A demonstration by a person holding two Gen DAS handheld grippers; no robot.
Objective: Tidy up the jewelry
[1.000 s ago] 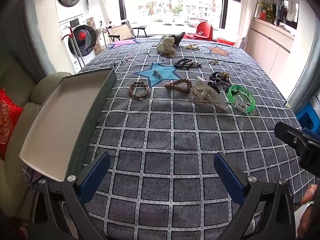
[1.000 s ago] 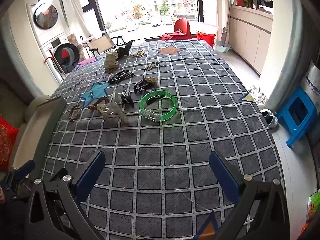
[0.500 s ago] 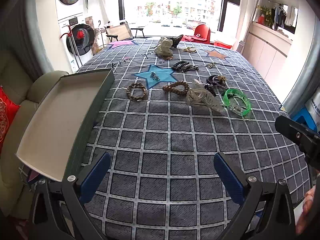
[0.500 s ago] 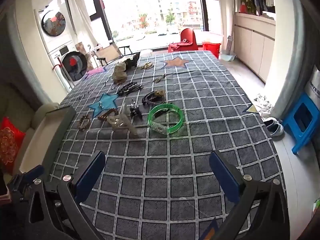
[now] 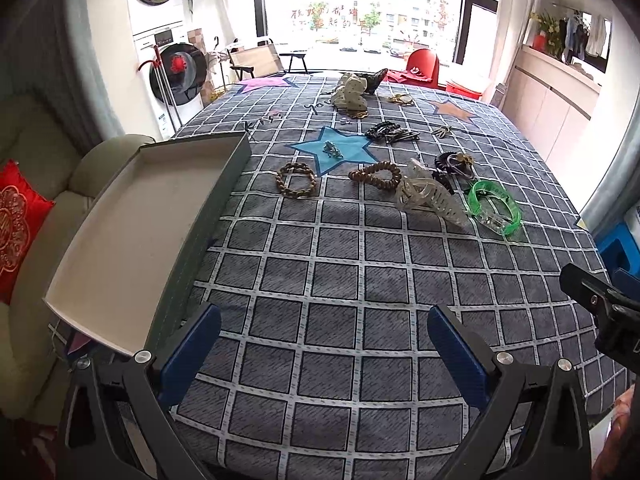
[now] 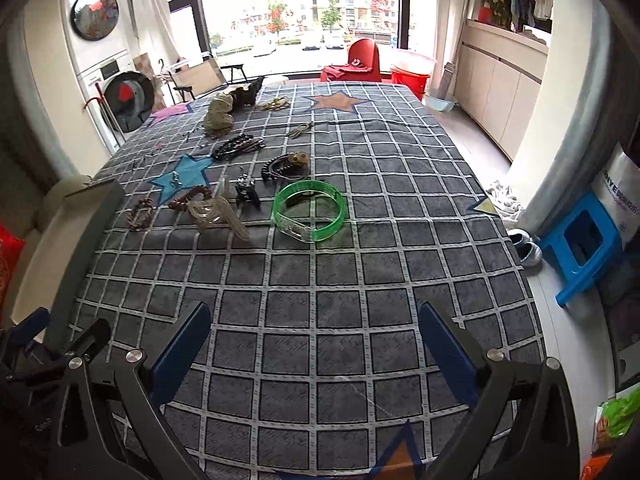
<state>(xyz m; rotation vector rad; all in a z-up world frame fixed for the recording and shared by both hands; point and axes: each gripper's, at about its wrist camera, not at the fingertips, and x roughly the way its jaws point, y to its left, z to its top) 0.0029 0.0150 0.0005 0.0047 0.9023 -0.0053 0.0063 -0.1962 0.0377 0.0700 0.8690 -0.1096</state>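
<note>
Jewelry lies scattered across the middle and far part of a grey checked cloth. A green bangle sits nearest on the right, beside a clear hair claw. Two brown bead bracelets lie left of the claw. An empty white tray with dark walls stands at the cloth's left edge. My left gripper hangs open above the cloth's near part, holding nothing. My right gripper is open too, well short of the bangle.
Farther back lie dark hair clips, a black coil with a gold charm and a spotted fabric piece. A beige sofa with a red cushion is at the left. A blue stool stands on the floor at the right.
Both grippers have lifted and drawn back a little, so the jewelry sits farther off and more of the room shows. Both stayed open. No item moved.
</note>
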